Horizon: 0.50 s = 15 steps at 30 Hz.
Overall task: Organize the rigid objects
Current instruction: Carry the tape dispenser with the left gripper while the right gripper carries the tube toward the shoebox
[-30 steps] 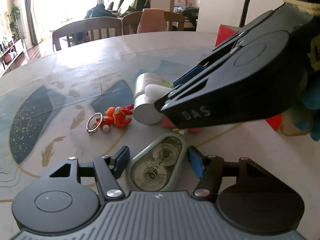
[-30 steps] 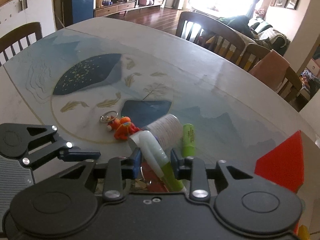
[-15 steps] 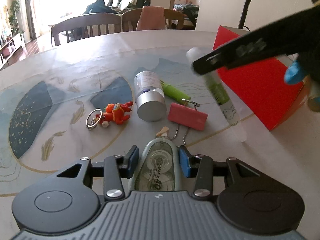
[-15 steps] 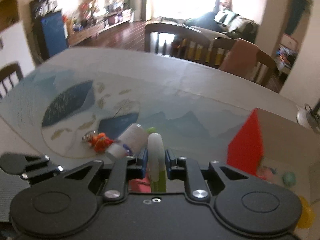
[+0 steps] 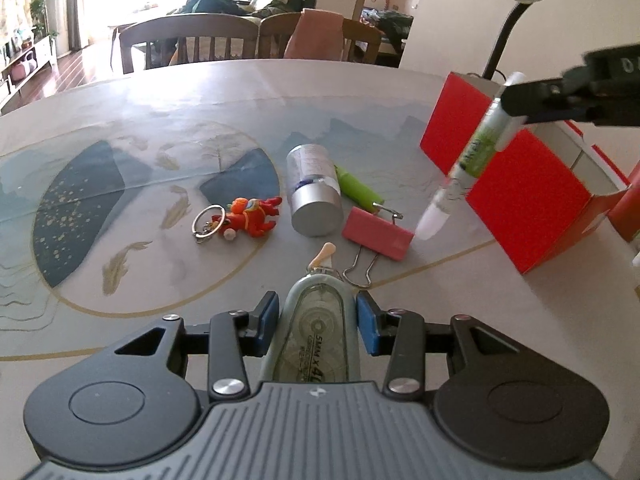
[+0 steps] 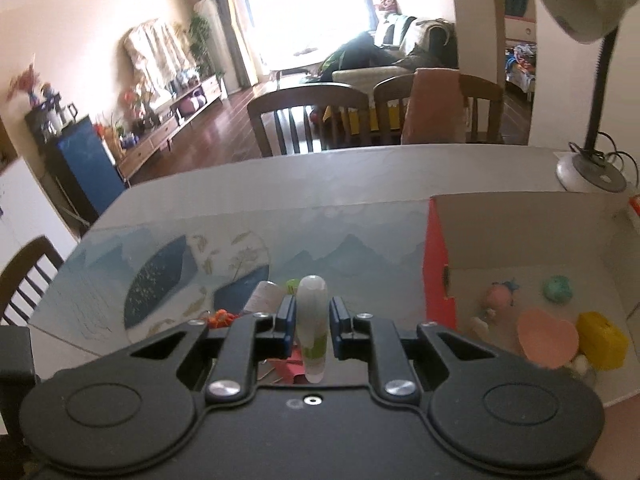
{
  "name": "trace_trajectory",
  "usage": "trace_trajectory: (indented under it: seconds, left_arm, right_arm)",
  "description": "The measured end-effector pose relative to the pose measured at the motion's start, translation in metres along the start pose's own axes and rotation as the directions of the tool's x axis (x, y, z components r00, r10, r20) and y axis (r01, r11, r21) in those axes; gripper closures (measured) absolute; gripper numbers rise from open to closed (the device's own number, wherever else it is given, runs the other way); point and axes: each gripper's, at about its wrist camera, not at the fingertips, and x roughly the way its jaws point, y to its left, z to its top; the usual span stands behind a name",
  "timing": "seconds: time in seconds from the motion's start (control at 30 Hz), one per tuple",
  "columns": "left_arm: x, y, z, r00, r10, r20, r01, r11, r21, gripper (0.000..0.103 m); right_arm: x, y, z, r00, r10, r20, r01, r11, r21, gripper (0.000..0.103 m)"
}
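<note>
Partly done, I judge: small toys already lie in the open red cardboard box [image 6: 436, 264]. The right gripper [image 6: 312, 328] is clamped on a white-and-green tube-shaped pen [image 5: 472, 156], held in the air beside the box. The left gripper [image 5: 316, 322] pinches a translucent grey-green correction-tape dispenser [image 5: 316, 336]. A silver cylindrical can [image 5: 314, 196], pink binder clip [image 5: 378, 232] and orange figure keychain [image 5: 250, 218] remain on the table [image 5: 120, 128].

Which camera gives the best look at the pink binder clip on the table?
The left wrist view: the pink binder clip lies in the open, body and wire handles visible. In the right wrist view only a pink sliver peeks out behind the right gripper.
</note>
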Motion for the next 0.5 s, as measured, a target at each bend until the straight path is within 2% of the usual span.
trace_trajectory:
  seconds: [0.37,0.5]
  left_arm:
    - [-0.031,-0.001,0.012,0.999,-0.015,0.031,0.015,1.000,-0.013,0.063]
    - [-0.040,-0.010,0.020,0.999,-0.023,0.047,0.023,1.000,0.008,0.063]
  right_arm:
    - [-0.050,-0.021,0.021,0.996,0.003,0.089,-0.010,0.997,0.077,0.087]
    - [-0.067,-0.031,0.030,0.991,-0.039,0.129,0.031,0.997,0.064,0.087]
